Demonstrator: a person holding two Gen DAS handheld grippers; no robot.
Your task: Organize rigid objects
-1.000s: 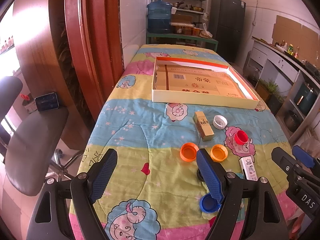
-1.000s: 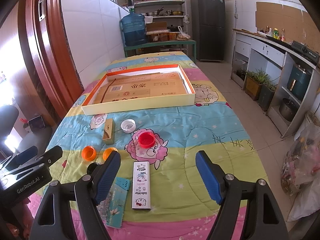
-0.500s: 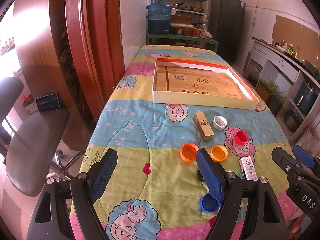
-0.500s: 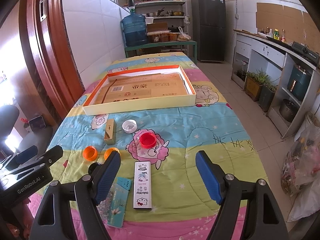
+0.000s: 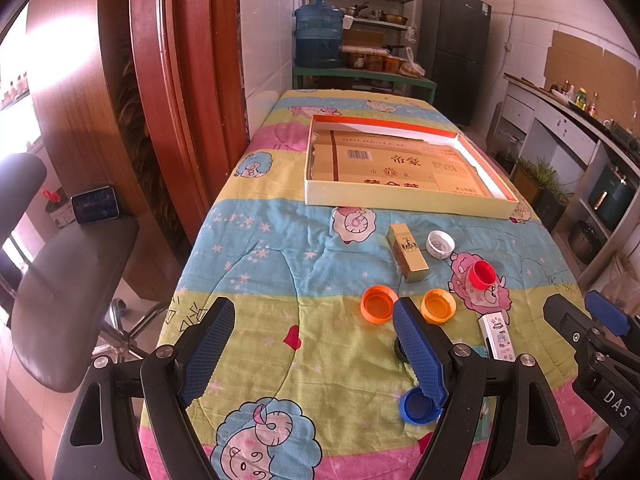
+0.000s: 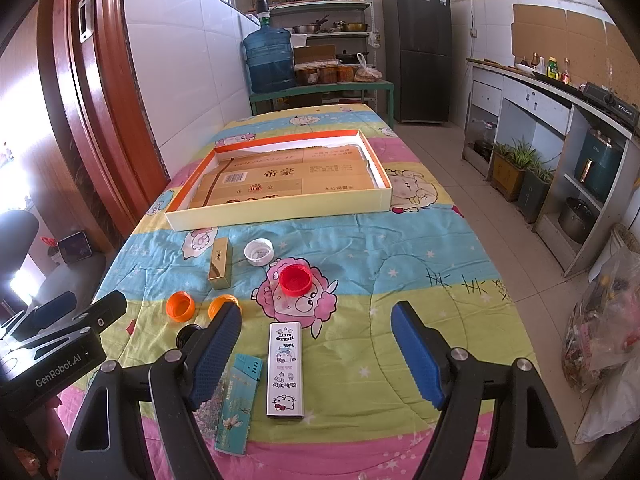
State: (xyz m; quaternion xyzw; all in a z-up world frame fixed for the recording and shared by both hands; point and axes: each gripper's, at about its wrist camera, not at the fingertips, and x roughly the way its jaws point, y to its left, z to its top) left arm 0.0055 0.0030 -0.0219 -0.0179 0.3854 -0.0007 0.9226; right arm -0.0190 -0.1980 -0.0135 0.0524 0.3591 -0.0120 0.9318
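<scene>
left gripper (image 5: 312, 354) sits low in the left wrist frame, jaws spread wide, nothing between them, only quilt beneath. right gripper (image 6: 316, 354) low in the right wrist frame, jaws likewise wide apart and holding nothing.

table covered by a cartoon-sheep quilt (image 6: 400, 264). shallow cardboard tray (image 6: 280, 212) with orange inner walls lies in the upper centre of both frames, a flattened printed carton lining its floor.

loose items, all outside the tray, on the quilt below it:
- gold box (image 6: 220, 263), lying on its side, left of centre in the right wrist frame; also seen in the left wrist frame (image 5: 407, 252).
- white cap (image 6: 259, 251), open side up, just right of the gold box, not touching.
- red cap (image 6: 295, 279) on a pink sheep print, near centre.
- 2 orange caps: one fully seen (image 6: 181, 307), the other (image 6: 222, 304) partly behind the right gripper's left finger.
- white hello kitty box (image 6: 285, 369), flat, between the right gripper's fingers, lower centre.
- teal box (image 6: 238, 404), flat, just left of the hello kitty box, partly hidden by the left finger.
- blue cap (image 5: 418, 406), lower right of the left wrist frame, partly behind the left gripper's right finger.
- small dark round object (image 6: 186, 334) near the orange caps; cannot tell what it is.

grey chair (image 5: 68, 296) at the left edge of the left wrist frame.
</scene>
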